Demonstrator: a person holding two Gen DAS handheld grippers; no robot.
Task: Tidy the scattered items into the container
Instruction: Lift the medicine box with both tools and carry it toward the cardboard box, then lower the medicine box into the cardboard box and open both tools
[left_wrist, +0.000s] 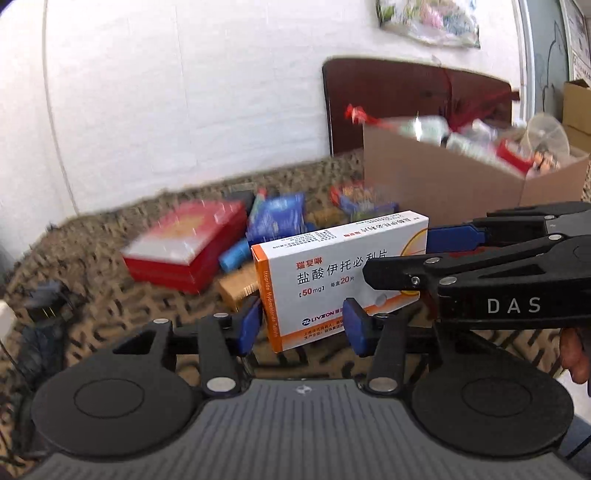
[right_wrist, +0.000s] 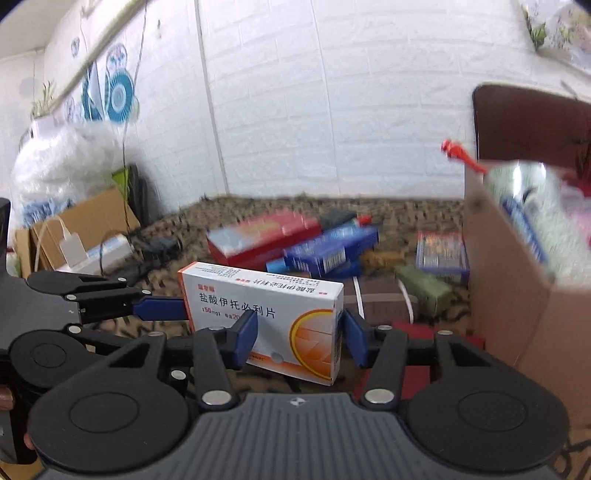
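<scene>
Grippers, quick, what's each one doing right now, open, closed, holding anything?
Left gripper: shut on the left end of the white pill box.
Right gripper: shut on the right end of the same box.

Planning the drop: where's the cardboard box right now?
The cardboard box sits at upper right in the left wrist view, behind the pill box; in the right wrist view it fills the right edge.
</scene>
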